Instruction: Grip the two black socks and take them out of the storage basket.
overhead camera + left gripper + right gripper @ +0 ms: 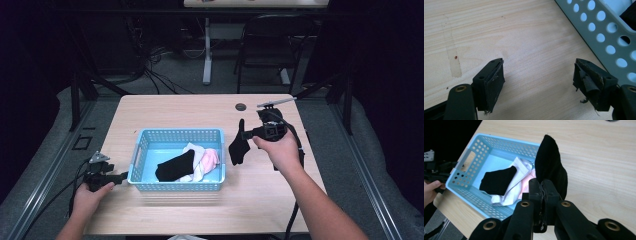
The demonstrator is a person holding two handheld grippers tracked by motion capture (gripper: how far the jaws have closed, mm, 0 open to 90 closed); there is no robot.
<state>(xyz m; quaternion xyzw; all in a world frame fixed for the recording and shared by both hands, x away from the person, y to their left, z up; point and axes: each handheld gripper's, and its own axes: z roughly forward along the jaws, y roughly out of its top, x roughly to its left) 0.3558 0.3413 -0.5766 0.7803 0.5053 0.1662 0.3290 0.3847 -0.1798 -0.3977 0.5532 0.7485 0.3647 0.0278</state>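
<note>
Hanging from the closed right gripper (543,191), a black fabric sock (550,167) is held pinched above the pale wooden worktop (200,107), just beside the light blue perforated plastic basket (177,135). Inside the basket, another black sock (175,166), white cloth and pink cloth are seen. The left gripper (537,80) is kept wide open and empty beside the basket's wall.
</note>
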